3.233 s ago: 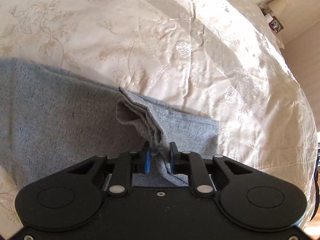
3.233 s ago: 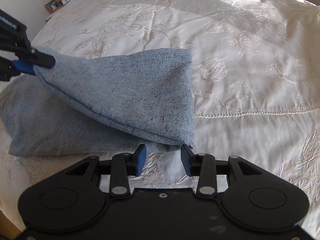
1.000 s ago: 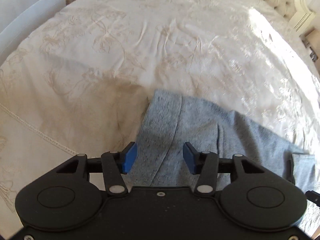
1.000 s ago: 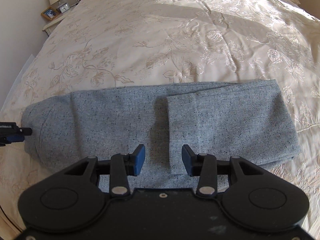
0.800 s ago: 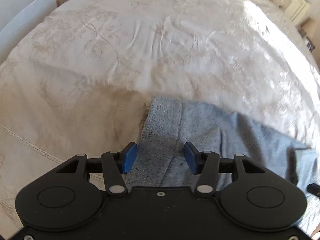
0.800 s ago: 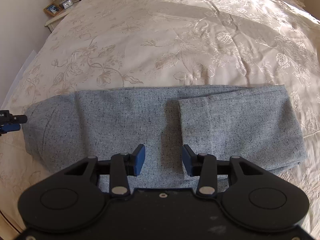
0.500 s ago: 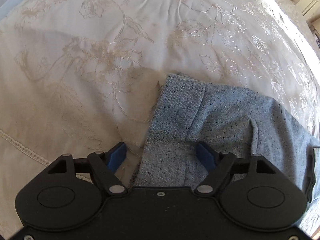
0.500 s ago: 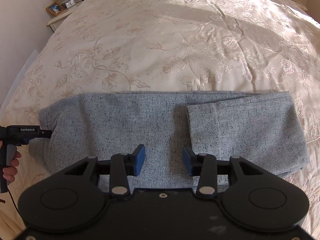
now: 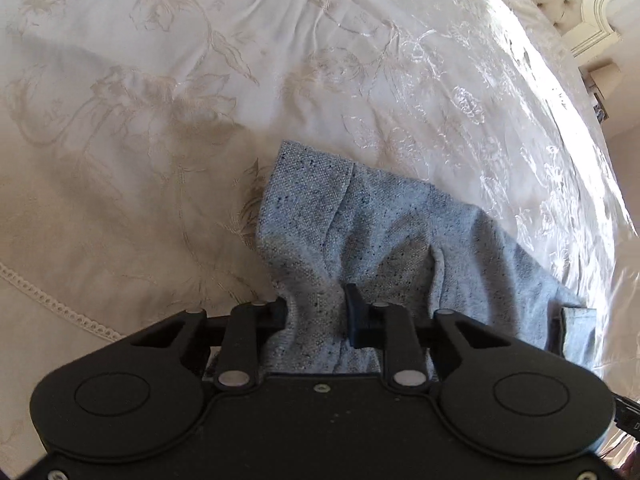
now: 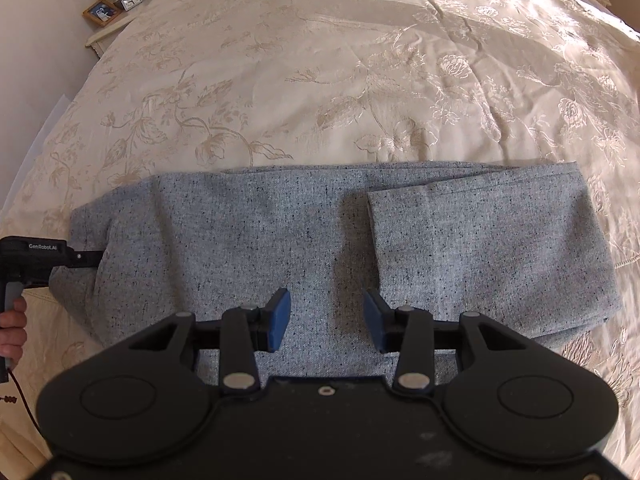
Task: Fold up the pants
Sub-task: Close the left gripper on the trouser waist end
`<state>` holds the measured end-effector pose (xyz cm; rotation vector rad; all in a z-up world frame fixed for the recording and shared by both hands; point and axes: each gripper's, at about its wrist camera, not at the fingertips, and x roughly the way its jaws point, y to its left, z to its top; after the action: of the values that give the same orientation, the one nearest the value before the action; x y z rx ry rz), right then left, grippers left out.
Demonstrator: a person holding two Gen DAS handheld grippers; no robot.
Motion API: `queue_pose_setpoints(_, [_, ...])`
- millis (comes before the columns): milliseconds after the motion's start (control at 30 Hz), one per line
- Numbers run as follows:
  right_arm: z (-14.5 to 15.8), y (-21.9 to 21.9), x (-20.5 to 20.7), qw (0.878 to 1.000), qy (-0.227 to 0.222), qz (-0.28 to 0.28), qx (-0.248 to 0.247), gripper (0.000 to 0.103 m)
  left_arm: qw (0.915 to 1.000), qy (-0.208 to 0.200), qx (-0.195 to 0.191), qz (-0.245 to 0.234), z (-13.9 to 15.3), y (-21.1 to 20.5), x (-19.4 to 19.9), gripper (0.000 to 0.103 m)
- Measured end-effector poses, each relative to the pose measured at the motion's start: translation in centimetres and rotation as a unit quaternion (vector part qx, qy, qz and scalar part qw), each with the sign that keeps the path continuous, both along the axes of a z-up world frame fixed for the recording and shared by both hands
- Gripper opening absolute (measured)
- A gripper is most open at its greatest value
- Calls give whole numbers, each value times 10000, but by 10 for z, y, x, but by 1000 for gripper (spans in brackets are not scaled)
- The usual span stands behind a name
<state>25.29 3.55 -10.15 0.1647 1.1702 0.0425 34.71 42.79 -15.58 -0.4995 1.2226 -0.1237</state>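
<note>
The pants (image 10: pixel 320 248) lie half-folded across the bed (image 10: pixel 360 60). The left tongs (image 9: pixel 316 312) have just been closing and clamp a bunched waist end. The right tongs (image 10: pixel 326 320) hover apart above the pants' middle. Risk: a partial-layer grip would let the lower layer drag and skew the fold.

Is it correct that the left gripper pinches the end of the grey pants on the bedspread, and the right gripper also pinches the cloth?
Not quite. The right gripper pinches nothing: in the right wrist view its jaws stand open above the grey pants. The left gripper, whose jaws have just been closing, does have bunched cloth between them at the pants' end, on the bedspread.
</note>
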Motion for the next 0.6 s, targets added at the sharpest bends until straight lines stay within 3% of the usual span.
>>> queue_pose_setpoints(200, [1,-5,1,10000,-17,8,55,43,9982,-379,467,-43,56,-30,-14,26])
queue_pose_setpoints(433, [-1,-21,-6,9998,-69,30,175,43,9955,-788,513,-97,110,-77,-21,25])
queue_pose_setpoints(600, [-5,-47,-12,9996,-112,1,267,43,9916,-1022,732,-302,140,-134,-26,24])
